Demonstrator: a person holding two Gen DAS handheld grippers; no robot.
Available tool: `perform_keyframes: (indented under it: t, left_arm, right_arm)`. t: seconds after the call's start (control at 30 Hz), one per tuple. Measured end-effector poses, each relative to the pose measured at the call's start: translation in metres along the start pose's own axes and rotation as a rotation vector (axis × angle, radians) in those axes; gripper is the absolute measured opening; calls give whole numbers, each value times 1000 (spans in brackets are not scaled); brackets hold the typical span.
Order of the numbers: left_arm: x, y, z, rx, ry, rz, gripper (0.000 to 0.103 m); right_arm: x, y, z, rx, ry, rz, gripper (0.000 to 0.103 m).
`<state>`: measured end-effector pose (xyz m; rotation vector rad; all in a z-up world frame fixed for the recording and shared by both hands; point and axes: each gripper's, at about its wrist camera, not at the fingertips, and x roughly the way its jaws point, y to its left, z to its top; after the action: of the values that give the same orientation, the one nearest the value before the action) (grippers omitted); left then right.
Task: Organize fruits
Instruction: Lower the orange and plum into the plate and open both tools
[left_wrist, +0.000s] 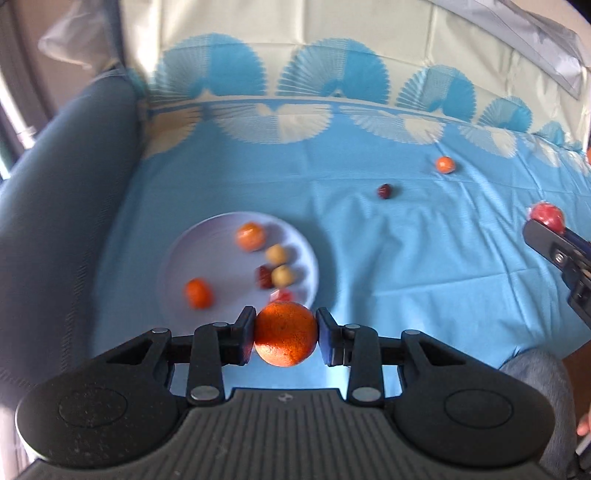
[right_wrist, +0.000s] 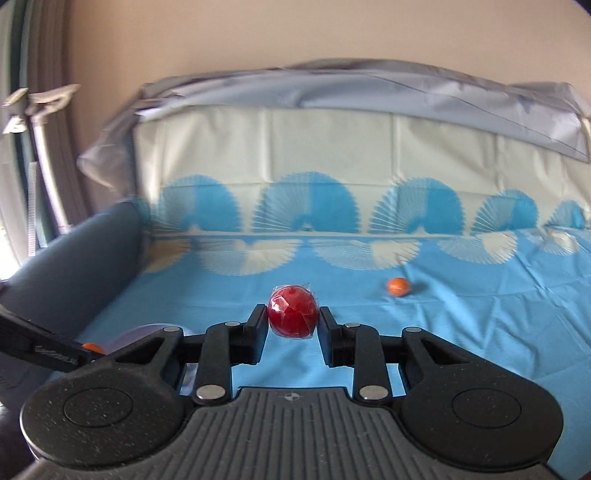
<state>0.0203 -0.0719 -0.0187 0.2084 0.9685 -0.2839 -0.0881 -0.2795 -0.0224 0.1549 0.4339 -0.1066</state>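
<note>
The orange (left_wrist: 285, 334) sits clamped between the pads of the left gripper (left_wrist: 285, 336), whose jaws are drawn in snug against its two sides; it hangs in the air above the near rim of the plate (left_wrist: 207, 240). The red fruit (right_wrist: 293, 311), wrapped in clear film, is pinched the same way by the right gripper (right_wrist: 293, 325), jaws narrowed onto it, and it too is off the cloth (left_wrist: 424, 258). In the left view that red fruit shows at the right edge, with the right gripper's finger under it.

The white plate lies on the blue cloth toward its left side, near the grey armrest (left_wrist: 62, 206). On the plate are two small orange fruits (left_wrist: 250, 236), two pale round ones (left_wrist: 277, 254), a dark red one (left_wrist: 264, 277) and a bit of red at the near rim.

Loose on the cloth, well apart from the plate toward the back right, lie a dark red fruit (left_wrist: 385, 191) and a small orange one (left_wrist: 444, 164). The cloth's fan pattern runs up the backrest behind.
</note>
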Motion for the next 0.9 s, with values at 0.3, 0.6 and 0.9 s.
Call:
perform_keyframes:
  t: [0.3, 0.6, 0.9]
  left_arm:
    - [-88, 61, -68, -83, -77, 50, 38]
    - [-123, 81, -94, -135, -149, 33, 38]
    - [-122, 90, -94, -151, -155, 21, 38]
  right_arm:
    - [-80, 89, -14, -41, 40, 167, 31]
    - [-114, 128, -23, -130, 33, 193, 31]
    - [-114, 139, -22, -172, 38, 194, 31]
